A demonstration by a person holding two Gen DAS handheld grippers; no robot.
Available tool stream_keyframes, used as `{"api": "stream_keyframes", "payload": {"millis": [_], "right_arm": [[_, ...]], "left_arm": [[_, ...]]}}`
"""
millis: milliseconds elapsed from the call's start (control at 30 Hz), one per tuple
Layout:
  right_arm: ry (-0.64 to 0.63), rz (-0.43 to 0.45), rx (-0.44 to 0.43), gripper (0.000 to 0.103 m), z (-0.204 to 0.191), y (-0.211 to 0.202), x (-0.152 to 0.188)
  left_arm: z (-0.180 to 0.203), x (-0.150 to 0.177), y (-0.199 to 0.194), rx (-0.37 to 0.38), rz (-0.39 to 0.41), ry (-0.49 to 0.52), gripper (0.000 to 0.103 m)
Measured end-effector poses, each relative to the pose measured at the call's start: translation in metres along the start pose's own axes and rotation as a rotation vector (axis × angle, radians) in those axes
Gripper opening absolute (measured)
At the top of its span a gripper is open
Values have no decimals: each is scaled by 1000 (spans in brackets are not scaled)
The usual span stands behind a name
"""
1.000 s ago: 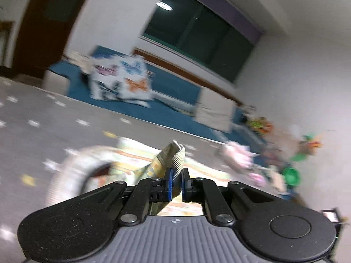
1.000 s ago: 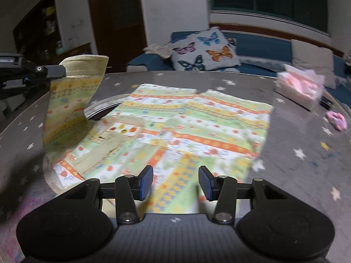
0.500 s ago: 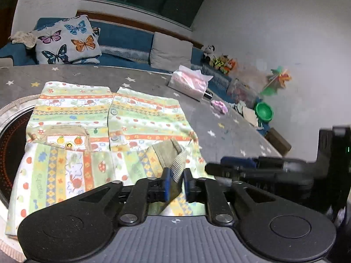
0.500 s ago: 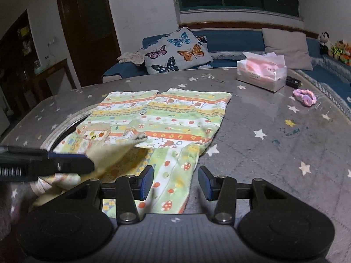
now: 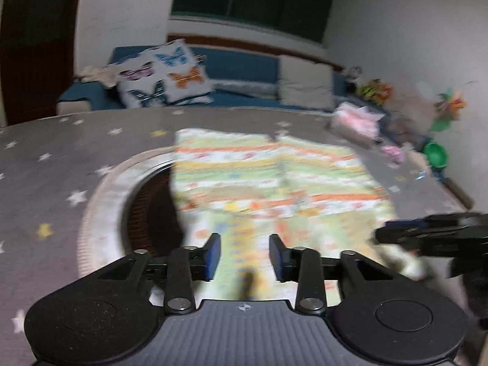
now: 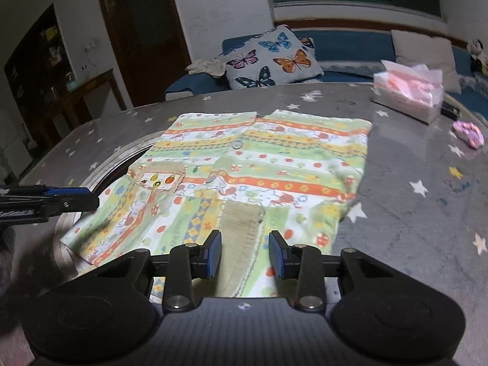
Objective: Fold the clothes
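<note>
1. Now: patterned shirt [image 6: 259, 164] spread flat on star-print table [image 6: 411, 228], mid-frame in both views; sleeve folded across lower part, tan cuff [image 6: 241, 222] at bottom centre
2. Left gripper [image 5: 244, 254] jaws apart, holding nothing, above shirt's near edge; view blurred
3. Right gripper [image 6: 245, 253] jaws apart, empty, cuff showing between them
4. Probably next: pinch opposite sleeve or side edge, lift low, lay across squarely, keep hem lines parallel

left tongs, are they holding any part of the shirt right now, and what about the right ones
Nothing is held. The left tongs are open above the patterned shirt, and the right tongs are open too, with only the beige cuff lying beyond their gap.
</note>
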State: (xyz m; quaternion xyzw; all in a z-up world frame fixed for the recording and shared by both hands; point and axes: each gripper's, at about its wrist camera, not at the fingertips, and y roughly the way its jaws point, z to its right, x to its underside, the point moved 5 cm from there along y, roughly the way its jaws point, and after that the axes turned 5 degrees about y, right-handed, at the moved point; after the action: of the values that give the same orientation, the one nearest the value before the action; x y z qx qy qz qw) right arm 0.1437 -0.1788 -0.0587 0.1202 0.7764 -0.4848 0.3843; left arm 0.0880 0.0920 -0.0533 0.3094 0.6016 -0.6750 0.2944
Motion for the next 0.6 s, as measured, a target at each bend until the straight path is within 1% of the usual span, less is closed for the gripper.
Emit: {"api": "stream_keyframes", "payload": {"millis": [100, 200, 300, 433, 533, 600], "right_arm": [[-43, -11, 16, 35, -5, 5, 2], [-77, -24, 31, 35, -6, 6, 1], [-108, -17, 45, 35, -7, 3, -2], [-120, 4, 31, 35, -14, 4, -12], [-124, 5, 9, 35, -20, 10, -15], [-137, -5, -1, 35, -23, 15, -14]], "left_arm": [[-13, 10, 8, -44, -38, 22, 26], [-12, 17, 12, -86, -54, 97, 26], [-9, 16, 10, -92, -49, 135, 26], [-5, -3, 10, -76, -7, 140, 26], [-6, -10, 26, -80, -20, 143, 26], [-6, -15, 38, -84, -31, 145, 24]]}}
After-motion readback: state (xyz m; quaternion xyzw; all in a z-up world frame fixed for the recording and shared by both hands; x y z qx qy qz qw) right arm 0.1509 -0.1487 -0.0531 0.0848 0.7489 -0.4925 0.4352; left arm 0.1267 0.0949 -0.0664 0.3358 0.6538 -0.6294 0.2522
